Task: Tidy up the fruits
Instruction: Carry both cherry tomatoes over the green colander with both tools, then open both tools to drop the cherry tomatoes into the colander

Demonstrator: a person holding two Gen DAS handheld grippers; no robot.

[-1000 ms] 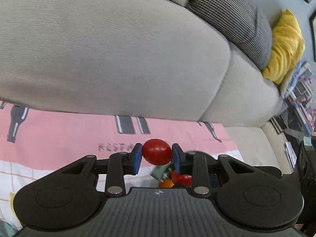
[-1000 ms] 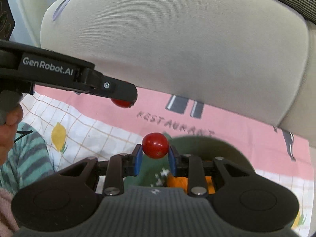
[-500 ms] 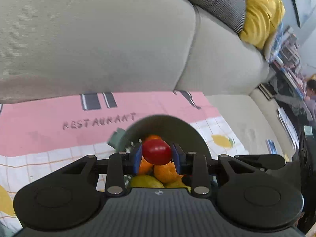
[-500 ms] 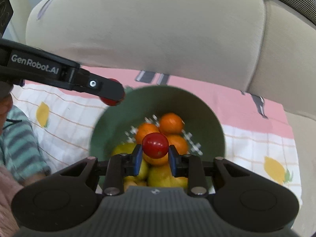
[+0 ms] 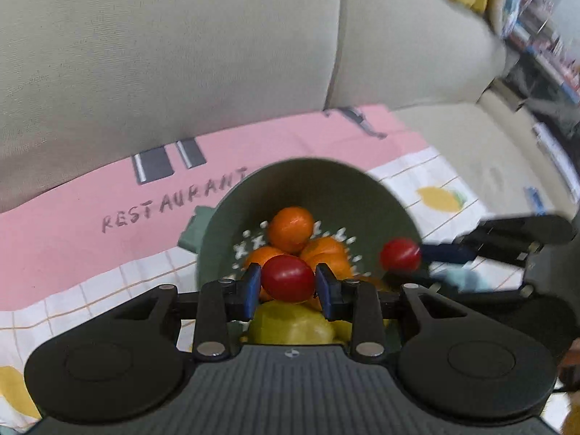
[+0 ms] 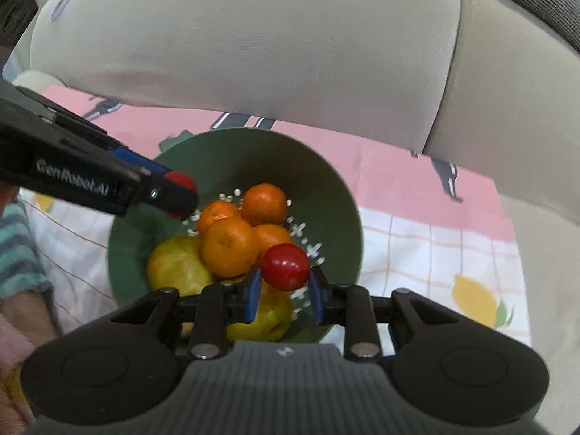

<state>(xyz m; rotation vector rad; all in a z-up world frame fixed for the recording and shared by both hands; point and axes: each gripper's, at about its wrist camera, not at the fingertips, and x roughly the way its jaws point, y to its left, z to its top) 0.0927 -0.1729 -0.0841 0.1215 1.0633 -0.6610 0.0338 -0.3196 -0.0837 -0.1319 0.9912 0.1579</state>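
A: Left wrist view?
B: My left gripper (image 5: 288,286) is pinching a red tomato (image 5: 288,278) between its blue pads, right over the near side of the green bowl (image 5: 319,177). Inside the bowl: three oranges (image 5: 291,229) piled toward its middle, a yellow-green fruit (image 5: 290,324) at its near edge, under the jaws. My right gripper (image 5: 417,253) comes in over the bowl's right rim, clamped on a second red tomato (image 5: 400,253). The bowl sits on a pink and checked cloth (image 5: 90,195); "RESTAURANT" is printed just left of the bowl. Beige sofa cushion (image 5: 181,54) behind the bowl.

A: Right wrist view?
B: Right gripper (image 6: 284,286) is closed on its tomato (image 6: 285,266), above the bowl's (image 6: 344,195) near-right part. Four oranges (image 6: 230,246) are clustered in the bowl's centre, two yellow-green fruits (image 6: 177,268) at its near side. My left gripper (image 6: 177,194) reaches over the bowl's left rim with its tomato (image 6: 181,180) mostly hidden behind the finger. A striped sleeve (image 6: 18,253) shows left of the bowl.

A: Contact with the pile?
B: Can't tell; both tomatoes sit in the pads.
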